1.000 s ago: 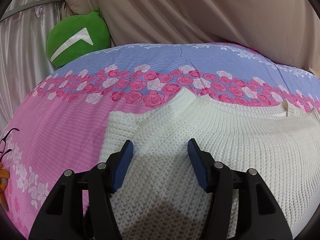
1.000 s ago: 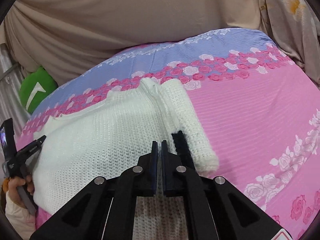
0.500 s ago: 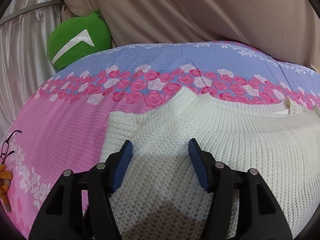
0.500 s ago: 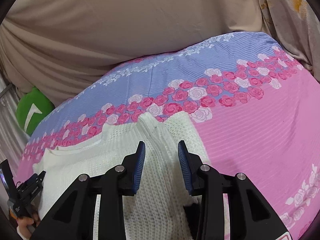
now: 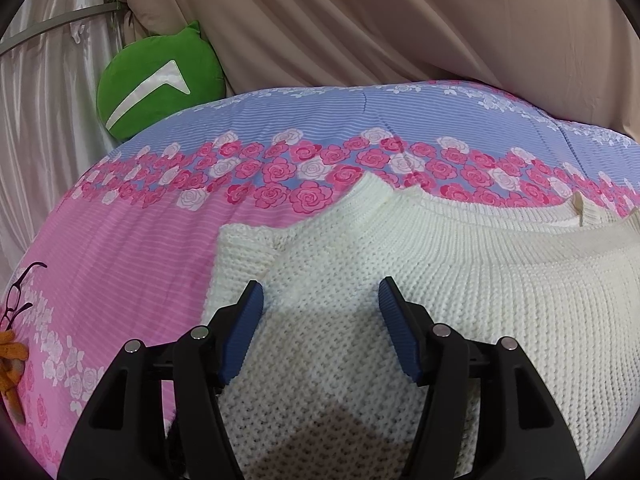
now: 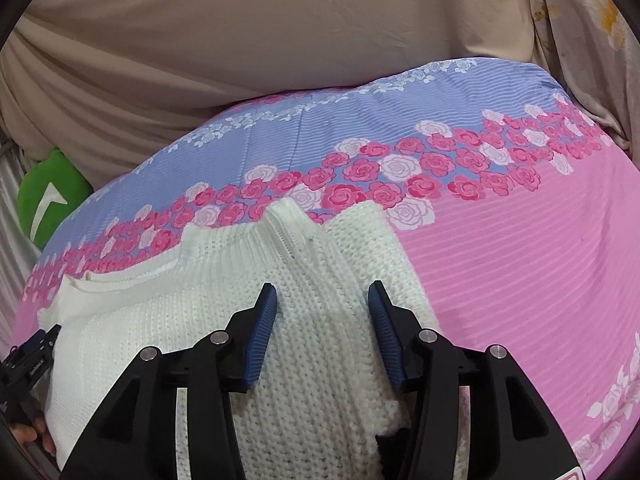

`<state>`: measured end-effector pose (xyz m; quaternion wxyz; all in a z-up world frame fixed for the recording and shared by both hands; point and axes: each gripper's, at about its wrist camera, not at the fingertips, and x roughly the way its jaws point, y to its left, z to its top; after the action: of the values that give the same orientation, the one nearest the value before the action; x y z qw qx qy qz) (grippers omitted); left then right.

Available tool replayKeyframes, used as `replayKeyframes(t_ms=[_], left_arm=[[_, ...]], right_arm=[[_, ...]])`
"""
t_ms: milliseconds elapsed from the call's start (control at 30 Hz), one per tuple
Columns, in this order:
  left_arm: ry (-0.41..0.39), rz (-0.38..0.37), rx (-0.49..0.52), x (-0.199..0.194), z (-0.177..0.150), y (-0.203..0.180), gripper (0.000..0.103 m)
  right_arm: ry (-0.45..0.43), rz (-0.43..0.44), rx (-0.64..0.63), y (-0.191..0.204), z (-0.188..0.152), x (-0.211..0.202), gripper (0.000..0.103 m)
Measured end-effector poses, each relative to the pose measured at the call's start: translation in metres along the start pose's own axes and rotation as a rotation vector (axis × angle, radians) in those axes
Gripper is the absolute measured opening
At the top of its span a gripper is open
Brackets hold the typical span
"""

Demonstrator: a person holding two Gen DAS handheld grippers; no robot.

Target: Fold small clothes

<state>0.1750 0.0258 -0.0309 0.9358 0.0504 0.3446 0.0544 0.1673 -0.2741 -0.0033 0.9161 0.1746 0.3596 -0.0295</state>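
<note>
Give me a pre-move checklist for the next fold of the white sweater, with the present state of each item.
1. Left gripper open over the white sweater, nothing pinched: ok.
2. Right gripper open, jaws having just been opening, knit below them but not pinched: ok.
3. Right sleeve folded in over the body: ok.
4. Left sleeve folded in: cannot tell; only a short piece shows past the shoulder.
5. Sweater lying flat on the floral bedspread, collar at the far side: ok.
6. Glasses lying clear of the sweater: ok.
</note>
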Motion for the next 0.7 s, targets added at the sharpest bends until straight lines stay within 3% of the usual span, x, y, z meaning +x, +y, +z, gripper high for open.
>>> replayKeyframes(t_ms=[233, 300, 700], left_arm=[[-0.001, 0.025, 0.002, -0.0002, -0.0005, 0.0003, 0.065], [0.005, 0.064, -0.008, 0.0009, -0.0003, 0.0012, 0.078], [0.010, 0.062, -0.017, 0.0023, -0.0012, 0.0036, 0.078]], right_arm=[[-0.002, -0.003, -0.004, 0.0005, -0.0009, 0.0004, 0.050], [-0.004, -0.005, -0.006, 0.0006, -0.0010, 0.0002, 0.050], [-0.007, -0.008, -0.009, 0.0015, -0.0021, -0.0002, 0.052]])
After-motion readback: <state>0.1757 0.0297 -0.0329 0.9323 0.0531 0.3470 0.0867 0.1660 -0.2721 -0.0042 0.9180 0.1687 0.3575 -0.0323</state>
